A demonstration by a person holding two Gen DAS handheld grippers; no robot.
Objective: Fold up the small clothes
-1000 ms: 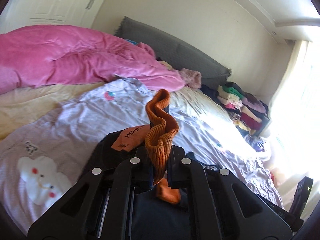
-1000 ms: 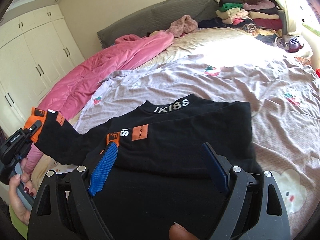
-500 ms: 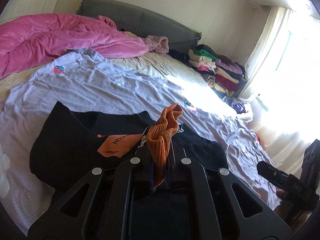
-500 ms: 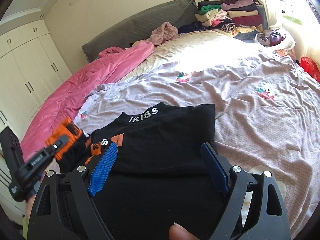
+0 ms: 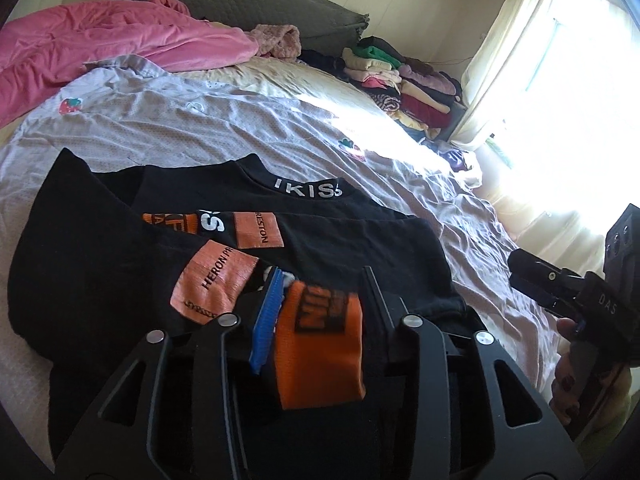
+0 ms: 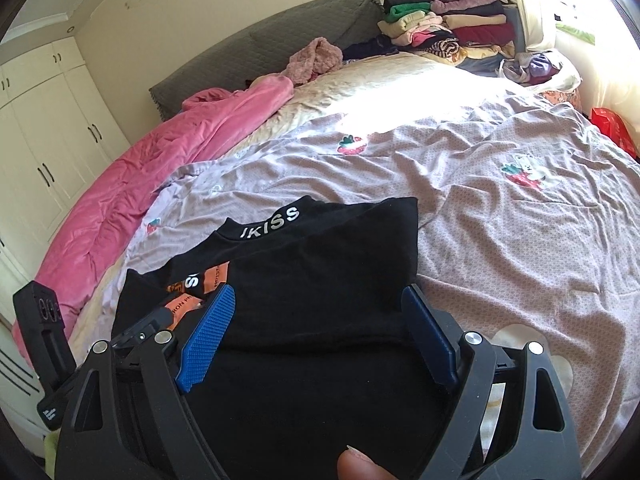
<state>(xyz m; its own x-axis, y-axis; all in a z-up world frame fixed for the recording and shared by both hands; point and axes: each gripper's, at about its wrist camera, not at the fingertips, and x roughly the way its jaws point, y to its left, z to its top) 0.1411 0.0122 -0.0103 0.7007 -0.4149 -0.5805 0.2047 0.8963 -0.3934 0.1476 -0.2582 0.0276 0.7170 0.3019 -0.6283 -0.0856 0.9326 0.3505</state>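
A black sweatshirt (image 5: 340, 240) with "IKISS" on its collar and orange patches lies partly folded on the lilac bedsheet (image 5: 240, 120). Its sleeve is laid across the body, and the orange ribbed cuff (image 5: 320, 344) rests loose between my left gripper's (image 5: 322, 280) jaws, which are opening; the pads no longer press on it. My right gripper (image 6: 318, 296) hovers wide open over the sweatshirt (image 6: 320, 264), nothing held. It also shows at the right edge of the left wrist view, right gripper (image 5: 532, 276), held by a hand. The left gripper (image 6: 140, 328) shows at the lower left in the right wrist view.
A pink duvet (image 5: 100, 40) is bunched at the back left against a grey headboard cushion (image 5: 240, 0). A stack of folded clothes (image 6: 452, 28) sits at the far corner by the bright curtained window (image 5: 540, 80). White wardrobes (image 6: 48, 128) stand at the left.
My left gripper swung down and across, laying the sleeve over the sweatshirt's body. Its jaws spread and the orange cuff dropped from upright to flat between them. The right gripper drifted slightly.
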